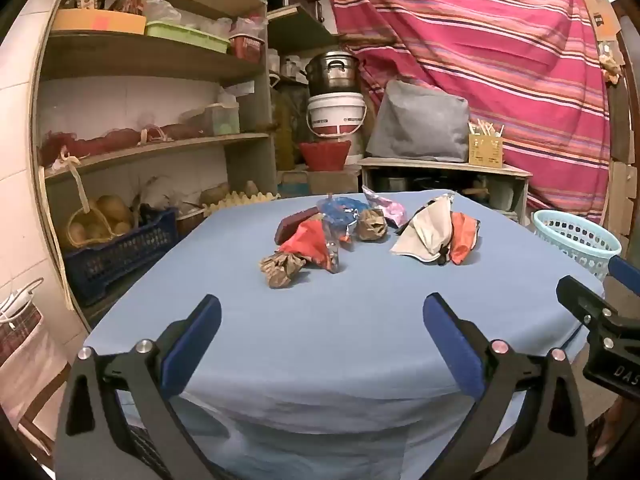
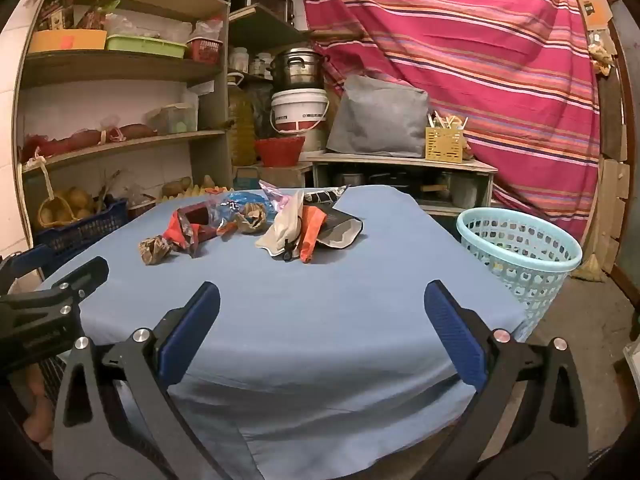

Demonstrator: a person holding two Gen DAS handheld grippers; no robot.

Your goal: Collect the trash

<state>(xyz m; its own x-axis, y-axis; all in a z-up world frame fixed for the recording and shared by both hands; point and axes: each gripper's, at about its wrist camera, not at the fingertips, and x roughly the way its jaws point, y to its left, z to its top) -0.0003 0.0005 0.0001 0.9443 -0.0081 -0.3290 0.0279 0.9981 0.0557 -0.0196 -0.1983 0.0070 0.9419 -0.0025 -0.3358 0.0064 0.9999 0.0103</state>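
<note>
Trash lies in a loose cluster on the far half of the blue table (image 1: pixel 320 344), centre of both views. Nearest item: a brown paper ball (image 1: pixel 281 268), left of centre. Touching it on the right, a red wrapper (image 1: pixel 310 246); behind that, a dark red box (image 1: pixel 294 224) and a blue wrapper (image 1: pixel 340 210). A second brown ball (image 1: pixel 372 225) sits mid-cluster, with a pink foil wrapper (image 1: pixel 386 206) behind it. To the right, apart from the rest, a beige pouch (image 1: pixel 424 232) leans against an orange wrapper (image 1: pixel 464 240); in the right wrist view a black bag (image 2: pixel 340 228) lies behind that pair. Print on the wrappers is too small to read.

Light blue mesh basket (image 2: pixel 520 256) stands on the floor just beside the table's right edge.

Left gripper (image 1: pixel 322 322): jaws wide apart, nothing between them, hovering over the near edge of the table, well short of the trash. Right gripper (image 2: pixel 322 308): the same, jaws spread, empty, near edge. Each gripper shows at the side of the other's view; the letters "DAS" can be read on the right one's body, at the right edge of the left wrist view.

Background: shelves (image 1: pixel 152 60) upper left, a white bucket (image 1: pixel 336 114) with a red label, lettering unreadable, a metal pot (image 1: pixel 332 70) on top, and a striped pink cloth (image 1: pixel 500 60) upper right.
</note>
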